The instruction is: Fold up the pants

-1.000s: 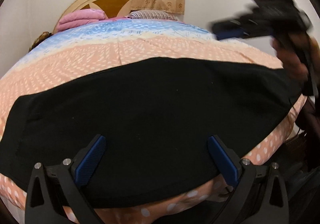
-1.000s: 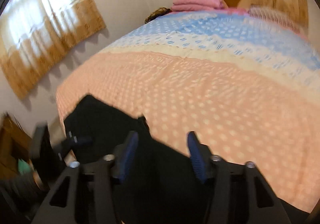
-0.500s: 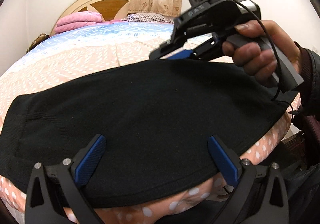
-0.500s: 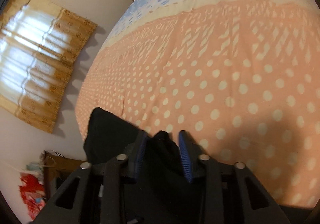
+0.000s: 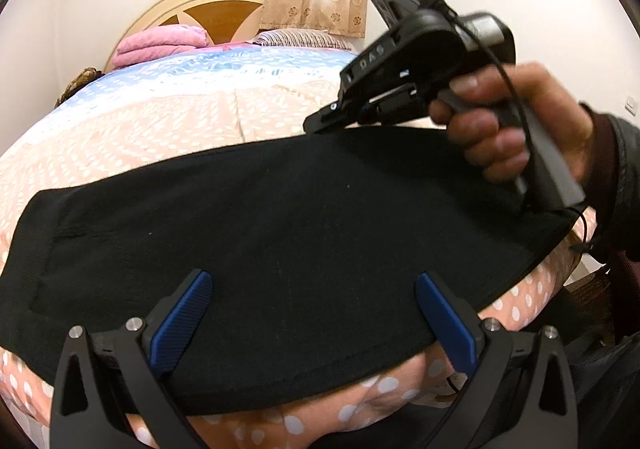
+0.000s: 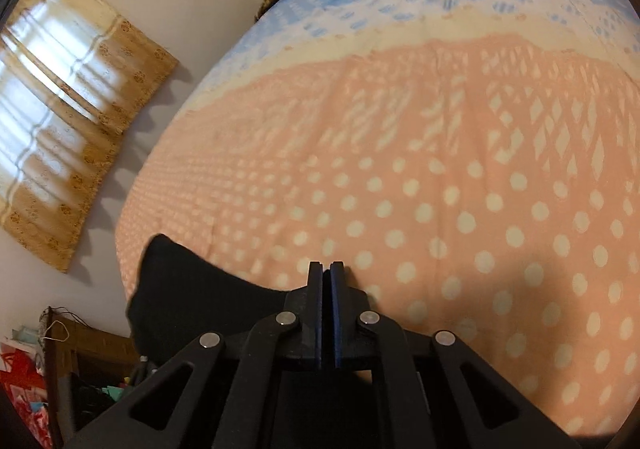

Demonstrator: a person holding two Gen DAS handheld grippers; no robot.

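Note:
Black pants (image 5: 300,209) lie flat across the near part of the bed, running left to right. My left gripper (image 5: 312,281) hovers over their near edge, open wide, with nothing pinched between its blue pads (image 5: 180,321). A hand (image 5: 500,129) holds my right gripper (image 5: 320,125), whose tip rests at the far edge of the pants. In the right wrist view the right gripper (image 6: 326,265) is shut, its pads pressed together on the edge of the pants (image 6: 192,281), which spread out to the left and beneath it.
The bedspread (image 5: 160,137) is peach with white dots and turns blue toward the headboard (image 5: 216,9). A folded pink blanket (image 5: 160,43) and a striped pillow (image 5: 300,39) lie at the head. Cluttered furniture (image 6: 40,369) stands beside the bed, under a curtained window (image 6: 60,109).
The right gripper came down to the far edge of the pants and its jaws closed on a fold of the fabric. The left gripper stayed where it was, open.

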